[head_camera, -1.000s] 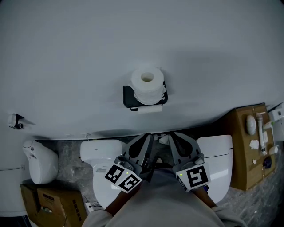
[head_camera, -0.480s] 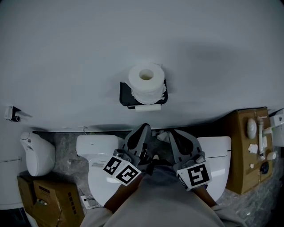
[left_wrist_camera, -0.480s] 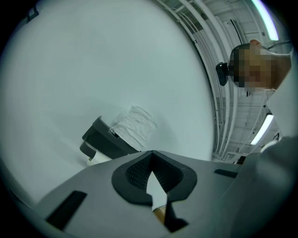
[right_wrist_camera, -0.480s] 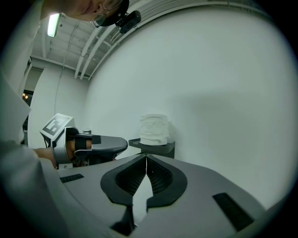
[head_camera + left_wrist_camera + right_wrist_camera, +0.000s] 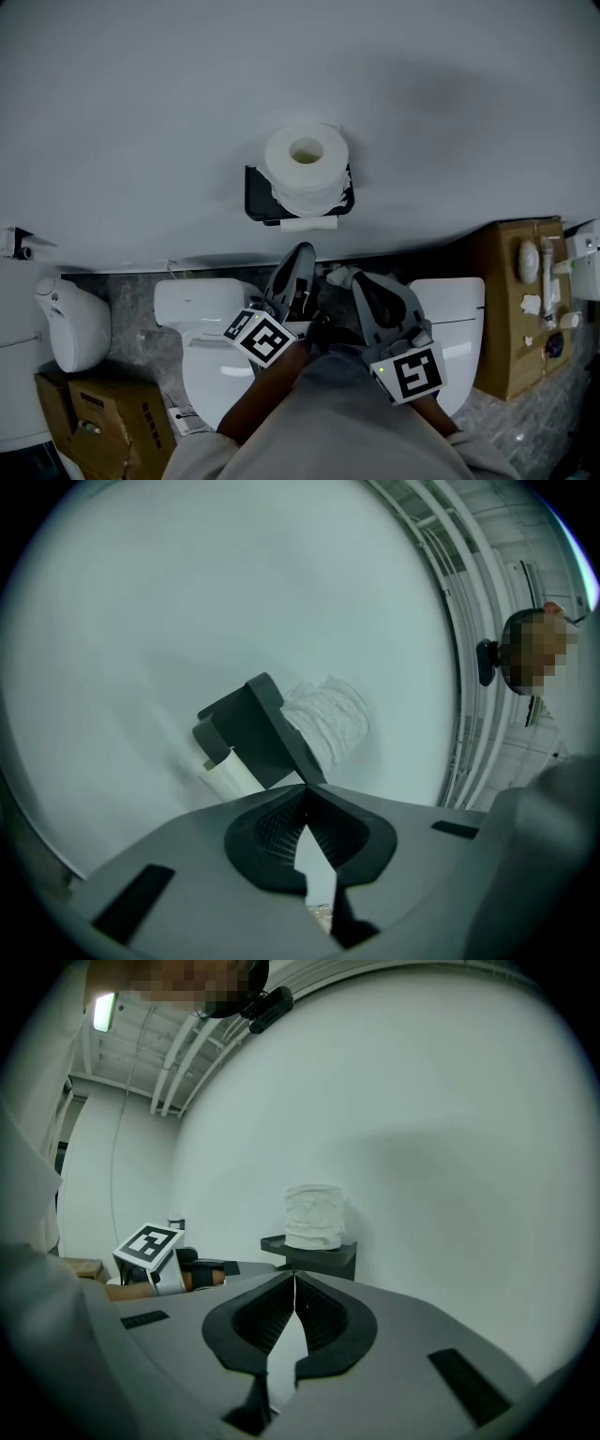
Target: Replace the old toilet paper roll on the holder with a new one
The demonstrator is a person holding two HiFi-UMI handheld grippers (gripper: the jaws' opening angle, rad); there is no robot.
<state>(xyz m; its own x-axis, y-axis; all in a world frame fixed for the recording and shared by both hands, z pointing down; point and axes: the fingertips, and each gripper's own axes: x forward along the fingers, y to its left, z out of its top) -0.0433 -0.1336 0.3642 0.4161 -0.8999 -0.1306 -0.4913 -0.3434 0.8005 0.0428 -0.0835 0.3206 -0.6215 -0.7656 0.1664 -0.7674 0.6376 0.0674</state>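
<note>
**Both my jaws closed and empty, holder ahead on the wall**

Head view: my left gripper (image 5: 303,255) and my right gripper (image 5: 360,283) sit side by side low in the middle, both aimed at the pale wall (image 5: 141,112). The black holder (image 5: 255,195) is fixed to that wall above them, apart from both tips. The new roll (image 5: 306,167), full and white, stands on end on the holder's top shelf. The old roll (image 5: 309,224), a thin pale tube, lies crosswise just beneath it. A white toilet (image 5: 202,305) sits under my left gripper and a second toilet (image 5: 464,314) sits to the right, with a brown cardboard box (image 5: 511,319) beyond it.

Left gripper view: my jaws are pressed together at the tips with nothing between them. The holder appears tilted just above the tips. The new roll is on the holder's far side and the old roll pokes out at its lower left.

Right gripper view: these jaws also meet at the tips and carry nothing. The holder stands straight ahead over them with the new roll upright on it, and my left gripper shows at the left
</note>
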